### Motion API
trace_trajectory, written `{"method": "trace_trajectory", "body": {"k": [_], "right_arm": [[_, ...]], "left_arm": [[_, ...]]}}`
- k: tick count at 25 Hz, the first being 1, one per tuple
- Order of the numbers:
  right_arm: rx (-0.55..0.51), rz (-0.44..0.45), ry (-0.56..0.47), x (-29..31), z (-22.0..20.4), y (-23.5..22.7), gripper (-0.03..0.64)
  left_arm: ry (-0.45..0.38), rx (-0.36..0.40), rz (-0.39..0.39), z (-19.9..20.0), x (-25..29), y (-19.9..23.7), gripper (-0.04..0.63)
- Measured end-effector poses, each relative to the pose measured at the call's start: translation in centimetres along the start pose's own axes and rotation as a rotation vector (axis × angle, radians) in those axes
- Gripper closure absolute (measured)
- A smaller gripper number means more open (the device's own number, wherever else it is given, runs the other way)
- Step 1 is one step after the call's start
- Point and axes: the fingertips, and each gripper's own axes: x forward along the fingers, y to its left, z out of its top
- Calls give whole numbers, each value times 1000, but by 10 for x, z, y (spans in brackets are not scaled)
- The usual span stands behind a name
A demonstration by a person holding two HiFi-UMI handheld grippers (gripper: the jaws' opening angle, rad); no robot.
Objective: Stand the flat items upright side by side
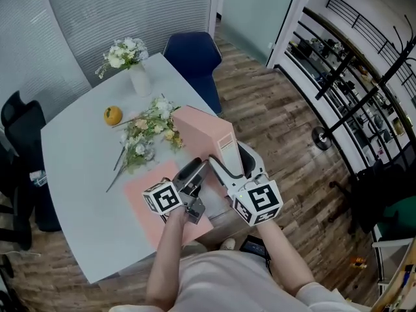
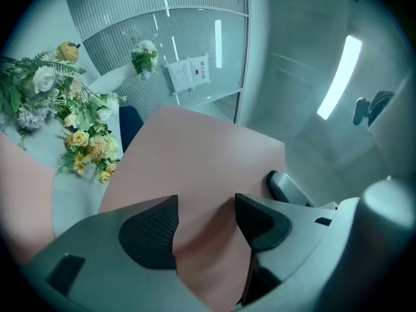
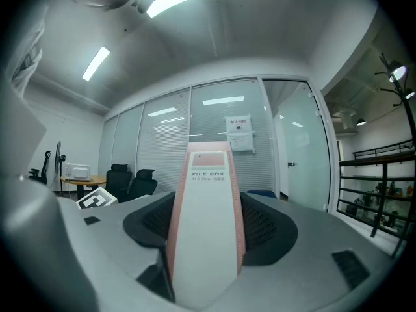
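Pink file box [image 1: 201, 132] upright — spine pinched in right tool [image 3: 207, 229]

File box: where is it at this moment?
In the head view the file box is upright at the table's right edge, just right of the loose flowers, its spine clamped by the right gripper.

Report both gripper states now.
Left gripper: closed on a pink panel.
Right gripper: closed on the pink file box, at its spine.
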Motion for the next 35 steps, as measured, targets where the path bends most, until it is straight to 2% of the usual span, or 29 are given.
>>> {"method": "trace_trajectory", "body": {"k": [10,15,25,35], "right_arm": [[62,23,-77,-14,-10,-4,311],[94,29,-55,-26,-24,-6,311],[101,36,-19,-41,-46,-11,311],[69,41,33,-53,-66,-4,310]], "left_arm": [[7,-1,10,-8,1,-1,324],[18,2,28,-16,-2,0,324],[78,9,16,-35,0,4,323],[117,15,53,-52,-10,9,324]]}}
